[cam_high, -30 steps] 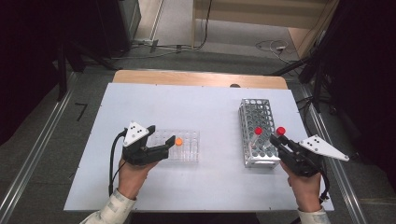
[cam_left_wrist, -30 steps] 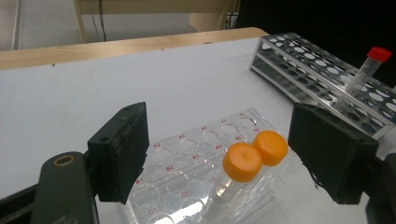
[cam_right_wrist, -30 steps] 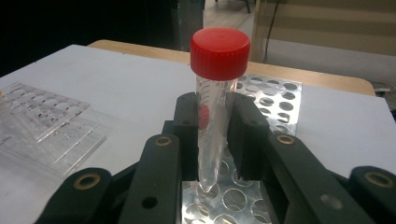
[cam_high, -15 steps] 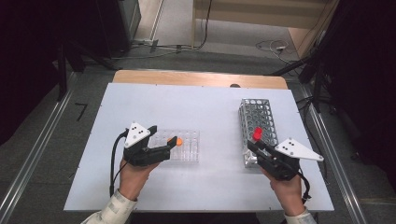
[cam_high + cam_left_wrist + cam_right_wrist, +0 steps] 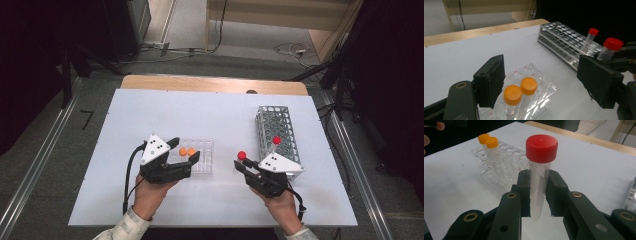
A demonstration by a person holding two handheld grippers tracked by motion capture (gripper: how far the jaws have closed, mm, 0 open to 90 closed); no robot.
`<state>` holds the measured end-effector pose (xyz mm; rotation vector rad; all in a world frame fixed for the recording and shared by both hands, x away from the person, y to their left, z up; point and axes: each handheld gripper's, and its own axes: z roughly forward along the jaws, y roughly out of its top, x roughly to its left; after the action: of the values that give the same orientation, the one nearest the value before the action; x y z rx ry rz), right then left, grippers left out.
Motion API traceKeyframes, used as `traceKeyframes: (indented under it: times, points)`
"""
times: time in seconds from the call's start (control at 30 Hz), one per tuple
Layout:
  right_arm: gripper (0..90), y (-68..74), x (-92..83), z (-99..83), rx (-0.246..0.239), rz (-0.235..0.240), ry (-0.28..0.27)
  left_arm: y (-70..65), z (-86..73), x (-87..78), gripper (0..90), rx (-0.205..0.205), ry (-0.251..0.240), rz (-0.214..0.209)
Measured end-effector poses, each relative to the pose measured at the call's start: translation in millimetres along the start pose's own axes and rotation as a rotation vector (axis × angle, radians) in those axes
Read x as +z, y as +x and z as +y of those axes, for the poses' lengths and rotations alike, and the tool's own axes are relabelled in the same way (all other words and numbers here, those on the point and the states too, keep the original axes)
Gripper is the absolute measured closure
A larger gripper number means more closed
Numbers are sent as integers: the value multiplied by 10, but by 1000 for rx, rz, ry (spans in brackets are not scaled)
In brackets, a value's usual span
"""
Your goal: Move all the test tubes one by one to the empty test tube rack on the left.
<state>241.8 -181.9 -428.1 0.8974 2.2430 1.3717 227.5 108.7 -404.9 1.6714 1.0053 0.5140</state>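
Observation:
My right gripper is shut on a clear red-capped tube and holds it upright over the table, left of the metal rack. A second red-capped tube stands in that rack. Two orange-capped tubes stand in a clear plastic rack. My left gripper is open at that rack's near left end. Its jaws have just been closing a little. The orange tubes stand between them, close to the left jaw, and the pads do not press on them.
The white table has a wooden strip along its far edge. The metal rack lies at the right with several vacant holes. Dark equipment and cables stand on the floor beyond the table.
My right gripper has carried the red-capped tube leftward, away from the metal rack toward the table's middle. The left gripper has shifted only slightly at the clear rack.

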Motion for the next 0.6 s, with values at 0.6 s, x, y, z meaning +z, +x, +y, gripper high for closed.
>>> traceKeyframes:
  times: [0.6]
  points:
    - [718,348,316,74,-45,93,19,-397,-18,204,518,90,37,-190]
